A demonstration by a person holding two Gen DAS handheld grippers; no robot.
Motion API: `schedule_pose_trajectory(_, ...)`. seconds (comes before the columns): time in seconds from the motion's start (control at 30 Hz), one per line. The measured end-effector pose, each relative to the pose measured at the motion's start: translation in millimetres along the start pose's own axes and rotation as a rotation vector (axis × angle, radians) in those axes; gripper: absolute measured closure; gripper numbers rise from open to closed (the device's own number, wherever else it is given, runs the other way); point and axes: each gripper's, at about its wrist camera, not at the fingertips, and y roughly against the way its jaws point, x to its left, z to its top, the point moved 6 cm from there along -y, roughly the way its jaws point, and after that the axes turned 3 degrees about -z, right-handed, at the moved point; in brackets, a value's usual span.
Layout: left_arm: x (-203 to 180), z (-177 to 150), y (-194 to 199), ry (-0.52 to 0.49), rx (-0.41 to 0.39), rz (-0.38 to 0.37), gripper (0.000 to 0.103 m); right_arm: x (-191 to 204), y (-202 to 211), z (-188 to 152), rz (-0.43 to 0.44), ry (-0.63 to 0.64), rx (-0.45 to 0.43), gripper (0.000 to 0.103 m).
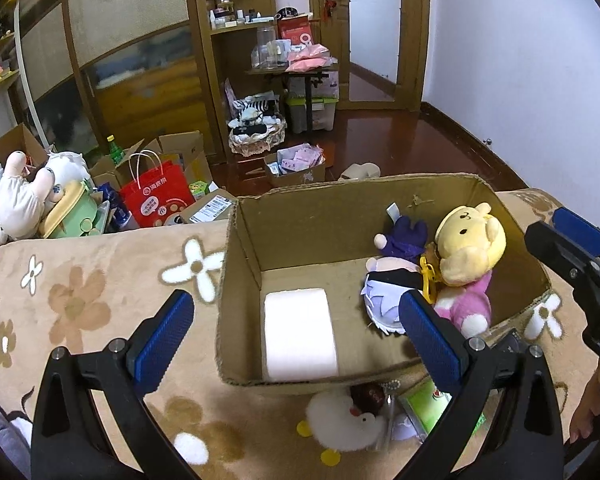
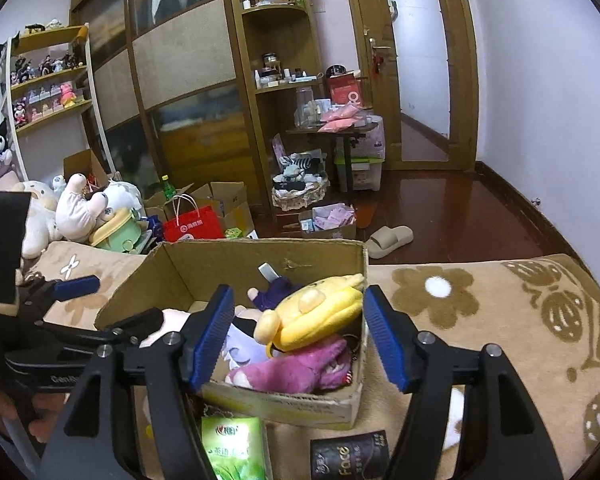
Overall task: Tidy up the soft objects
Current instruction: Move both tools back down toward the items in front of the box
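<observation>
A cardboard box (image 1: 380, 216) sits on a beige blanket (image 1: 100, 300) with a flower pattern, and both grippers hang over its near side. The left gripper (image 1: 296, 332) has its blue fingers (image 1: 162, 336) spread wide, with nothing between them; below the gap, a white paper roll (image 1: 300, 334) lies on the box floor in the left half. The right gripper (image 2: 298, 336) stands half open above the right end of the box, its fingers (image 2: 214, 332) apart and pressing on nothing, though the soft toys lie directly under the gap. In that right end a yellow bear plush (image 2: 316, 312) rests on top of a pink plush (image 2: 288, 372), with a purple plush (image 1: 404, 236) and a white-and-black doll (image 1: 384, 296) just beside them toward the middle. Outside the box, on the blanket in front of its near wall, lie a white duck plush (image 1: 348, 424), a green tissue pack (image 2: 236, 448) and a dark packet (image 2: 350, 454). Beyond the bed, large plush toys (image 2: 88, 208) and a red paper bag (image 2: 194, 224) crowd the floor by the wardrobe.
</observation>
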Motion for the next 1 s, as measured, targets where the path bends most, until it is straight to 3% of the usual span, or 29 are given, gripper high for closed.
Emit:
schedule_pose_trajectory(0.1,2,-2,10,0.01,-0.005,0.0,0.002,-2,7,0,-0.017,0.001,-0.008,0.02)
schedule_pose_trajectory(0.3,7,-8,29,0.035,-0.005,0.007,0.002,3,20,0,-0.04,0.026,-0.008,0.013)
schedule_pose_trajectory(0.9,18,-34,82,0.051,0.006,0.025,0.002,10,52,-31,-0.065,0.033,0.072,0.012)
schedule_pose_trajectory(1.0,16,-39,88,0.042,0.009,0.033,0.002,11,54,-37,-0.06,0.033,0.089,0.006)
